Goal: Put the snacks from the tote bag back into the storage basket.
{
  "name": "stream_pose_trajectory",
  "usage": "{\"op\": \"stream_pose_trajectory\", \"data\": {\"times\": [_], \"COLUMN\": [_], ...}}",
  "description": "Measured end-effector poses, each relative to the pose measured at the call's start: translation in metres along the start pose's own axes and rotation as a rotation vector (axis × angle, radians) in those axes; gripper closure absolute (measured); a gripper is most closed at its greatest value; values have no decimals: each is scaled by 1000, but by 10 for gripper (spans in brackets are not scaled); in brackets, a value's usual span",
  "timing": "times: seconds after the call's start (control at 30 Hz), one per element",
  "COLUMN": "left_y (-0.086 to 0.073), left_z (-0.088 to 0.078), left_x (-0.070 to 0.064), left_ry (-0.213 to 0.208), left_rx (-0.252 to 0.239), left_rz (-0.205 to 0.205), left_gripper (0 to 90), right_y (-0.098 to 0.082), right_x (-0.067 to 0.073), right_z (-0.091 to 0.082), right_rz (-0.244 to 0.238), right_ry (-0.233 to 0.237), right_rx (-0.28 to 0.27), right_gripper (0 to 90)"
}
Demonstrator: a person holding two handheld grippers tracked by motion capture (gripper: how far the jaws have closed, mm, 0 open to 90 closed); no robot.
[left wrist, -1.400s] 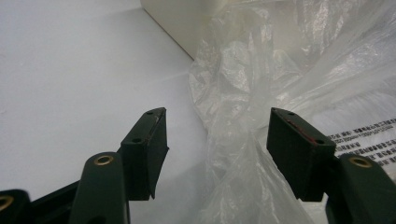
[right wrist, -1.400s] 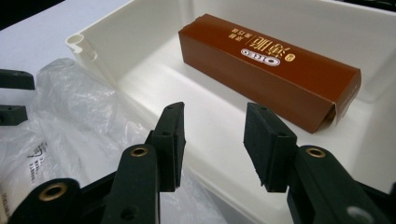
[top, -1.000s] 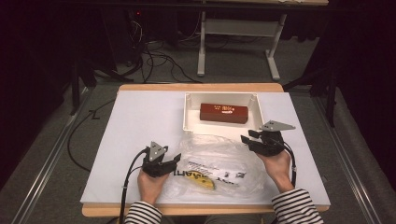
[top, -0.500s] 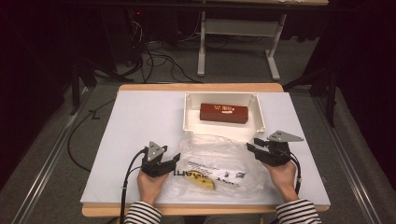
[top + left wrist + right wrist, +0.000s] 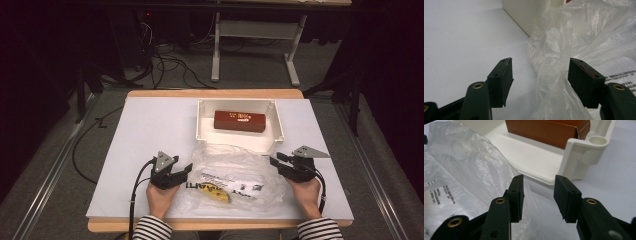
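Left gripper (image 5: 186, 172): I hold it low at the left edge of the clear plastic bag (image 5: 235, 172). Its jaws stand wide apart; in the left gripper view a crumpled fold of the bag (image 5: 554, 82) rises between them, lying against the right-hand jaw and clear of the other one. The pads do not press on it.

Right gripper (image 5: 276, 161): I hold it at the bag's right edge, just in front of the white tray's near right corner. Its jaws have just been closing and stand at a medium gap. In the right gripper view (image 5: 537, 195) a thin edge of the bag lies on the table between and under them, not pinched.

Plastic bag: flat and rumpled on the white table top (image 5: 150, 130), between my two grippers, touching the tray's near wall. It has black print on it, and something yellow (image 5: 220, 196) lies inside near my side.

White tray (image 5: 202, 125): behind the bag, mid-table, holding a brown-red carton (image 5: 240, 121) lying lengthways.

Hands: both rest on the table's near edge, striped sleeves showing.
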State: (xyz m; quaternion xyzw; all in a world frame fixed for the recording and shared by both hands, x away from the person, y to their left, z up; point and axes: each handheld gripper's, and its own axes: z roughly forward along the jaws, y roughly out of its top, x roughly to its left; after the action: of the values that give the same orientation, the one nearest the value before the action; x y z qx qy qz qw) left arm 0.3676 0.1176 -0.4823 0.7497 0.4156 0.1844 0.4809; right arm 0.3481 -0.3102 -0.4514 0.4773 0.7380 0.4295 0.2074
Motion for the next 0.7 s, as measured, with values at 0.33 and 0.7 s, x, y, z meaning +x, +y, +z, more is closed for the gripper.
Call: {"op": "stream_pose_trajectory", "data": {"times": [0.33, 0.7], "left_y": [3, 8], "left_z": [-8, -27], "left_x": [6, 21], "left_ry": [-5, 14], "left_rx": [-14, -52], "left_rz": [-40, -45], "left_gripper": [366, 380], "right_y": [-14, -25], "right_x": [-18, -30], "right_z": [-3, -5], "right_rz": [52, 72], "right_ry": [-57, -77], "right_rx": [-8, 4], "right_gripper": [612, 609]}}
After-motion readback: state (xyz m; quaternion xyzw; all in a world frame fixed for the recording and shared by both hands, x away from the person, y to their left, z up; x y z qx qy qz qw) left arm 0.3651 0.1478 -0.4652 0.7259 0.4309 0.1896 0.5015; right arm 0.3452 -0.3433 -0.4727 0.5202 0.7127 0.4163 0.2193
